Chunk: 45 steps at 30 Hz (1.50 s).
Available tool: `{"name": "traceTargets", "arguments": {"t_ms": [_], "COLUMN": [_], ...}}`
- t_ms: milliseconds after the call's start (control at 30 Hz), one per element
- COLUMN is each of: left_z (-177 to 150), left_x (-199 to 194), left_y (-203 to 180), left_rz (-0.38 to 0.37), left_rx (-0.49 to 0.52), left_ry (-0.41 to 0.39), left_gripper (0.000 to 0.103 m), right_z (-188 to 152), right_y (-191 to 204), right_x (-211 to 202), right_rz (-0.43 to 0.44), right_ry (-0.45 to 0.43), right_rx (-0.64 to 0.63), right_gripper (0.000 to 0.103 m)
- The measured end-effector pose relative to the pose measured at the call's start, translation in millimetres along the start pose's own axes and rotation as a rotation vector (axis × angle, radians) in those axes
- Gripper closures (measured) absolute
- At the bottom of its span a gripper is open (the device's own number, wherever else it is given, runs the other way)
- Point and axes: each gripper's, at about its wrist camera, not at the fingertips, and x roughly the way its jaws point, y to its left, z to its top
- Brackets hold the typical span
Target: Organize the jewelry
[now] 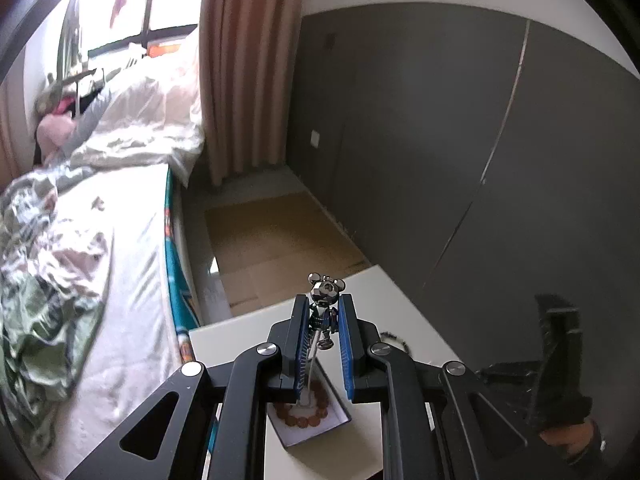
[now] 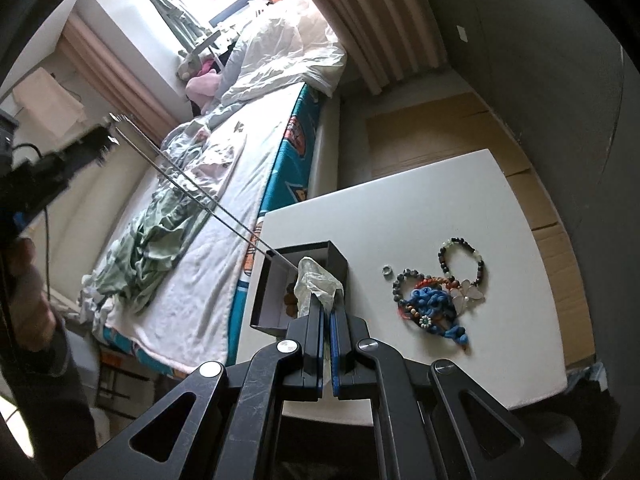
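- My left tool [image 1: 324,316] is clamped on a small metal mouse figure pendant [image 1: 325,298]. Its blue pads press the body from both sides, with the head and ears standing clear above the tips.
- From the pendant a thin chain [image 1: 310,368] hangs straight down into the open black box [image 1: 320,426], which sits near the desk edge that faces the bed.
- I judge the pendant hard and stiff, and small enough to twist out if squeezed off-centre. The body is the right place to hold it, as I do now.
- The chain looks light and limp. It will swing, pile up and snag, so I would lower it slowly into the box.
- In the white-lined box lies a ring of brown round beads [image 1: 306,414], with the chain's lower end pooling at its middle.
- My right tool [image 2: 326,312] is pressed together on a crumpled pale bag or wrapper [image 2: 316,280], held just over the near side of the box. It looks thin and soft, easy to tear but of no weight.
- Out on the desk [image 2: 400,200], well apart from the box, lie a small silver ring [image 2: 386,270], a dark beaded bracelet [image 2: 464,258] and a blue knotted cord piece [image 2: 434,312] among other beads, touching in a cluster. I expect the beads to roll and the cord to tangle.
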Motion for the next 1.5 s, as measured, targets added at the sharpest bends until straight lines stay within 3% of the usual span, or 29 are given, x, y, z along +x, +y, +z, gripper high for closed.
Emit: {"name": "traceTargets", "arguments": {"t_ms": [400,733,800,867,900,1167,1233,1300,1433,1500], "left_z": [-47.9,-82.8,-88.9,-92.7,-94.1,-99.4,-99.3,-100.0,-100.5,-102.0], "left_x": [72.3,125.9,131.9,126.1,119.8,77.5,69.4,61.3,50.2,50.8], "left_y": [13.3,33.1,44.0,53.1,57.8,93.9,100.2,103.4,96.3,90.9], "left_rz": [-0.050,-0.072,-0.081,-0.062,-0.057,-0.013,-0.005,-0.004,0.002,0.000], "left_rx": [-0.058,-0.180,-0.247,-0.287,-0.302,-0.391,-0.406,-0.420,-0.404,-0.394], "left_ry": [0.161,0.315,0.348,0.324,0.299,0.205,0.193,0.175,0.134,0.129], "left_gripper": [0.088,0.087,0.074,0.036,0.032,0.029,0.029,0.029,0.012,0.010], "right_z": [9.9,17.6,21.0,24.2,25.8,37.1,39.5,39.6,33.1,30.1], "right_y": [-0.2,6.7,8.9,11.9,14.2,38.0,43.3,43.9,35.1,26.4], "right_x": [17.8,41.4,45.1,48.5,50.5,73.7,84.9,97.5,91.9,88.2], "right_rz": [0.002,0.016,0.022,0.029,0.032,0.091,0.109,0.066,0.051,0.040], "right_ry": [0.021,0.058,0.062,0.065,0.067,0.085,0.098,0.134,0.115,0.119], "right_rx": [0.002,-0.010,-0.010,-0.015,-0.020,-0.041,-0.038,-0.032,-0.028,-0.017], "right_gripper": [0.099,0.099,0.099,0.099,0.099,0.099,0.090,0.038,0.033,0.033]}}
